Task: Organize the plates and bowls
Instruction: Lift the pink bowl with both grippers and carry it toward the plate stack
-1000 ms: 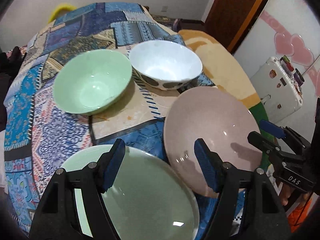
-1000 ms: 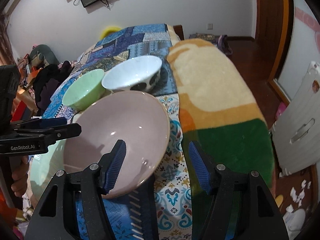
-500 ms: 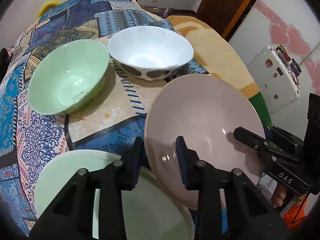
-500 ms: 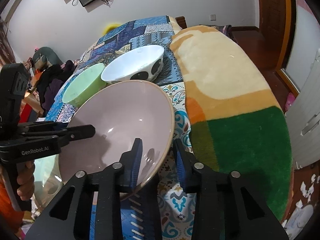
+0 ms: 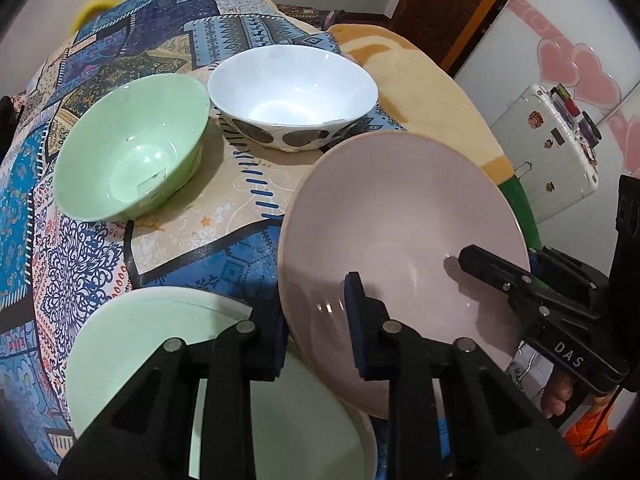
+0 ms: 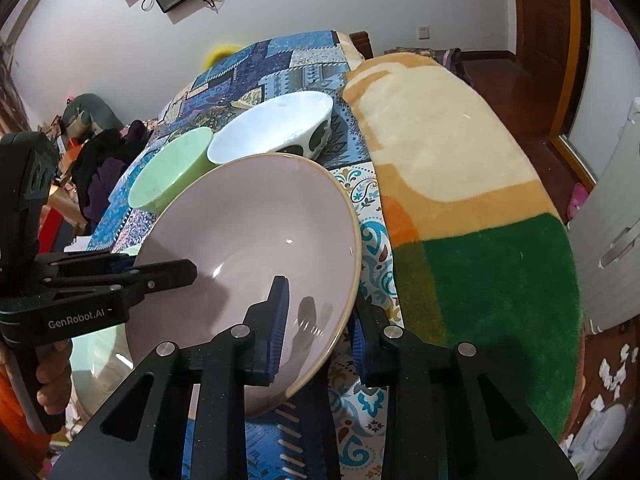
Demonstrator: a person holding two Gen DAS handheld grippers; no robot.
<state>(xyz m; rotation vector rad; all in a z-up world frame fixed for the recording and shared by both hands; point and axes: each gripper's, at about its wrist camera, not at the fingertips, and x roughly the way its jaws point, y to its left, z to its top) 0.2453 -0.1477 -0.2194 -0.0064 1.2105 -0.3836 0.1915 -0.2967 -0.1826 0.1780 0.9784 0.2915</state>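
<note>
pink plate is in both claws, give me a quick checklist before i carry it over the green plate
1. Left claw shut on the wide pale pink ceramic plate, rim between its pads: ok.
2. Right claw shut on the opposite rim: ok.
3. Pink plate fully off the patterned blue patchwork cloth: cannot tell, its underside is hidden.
4. Flat pale green plate bare on top to receive it: ok.
5. Pink plate's edge overlaps the green plate's edge; whether they touch: cannot tell.
6. Light green bowl and white spotted bowl apart from the pink plate: ok.
</note>
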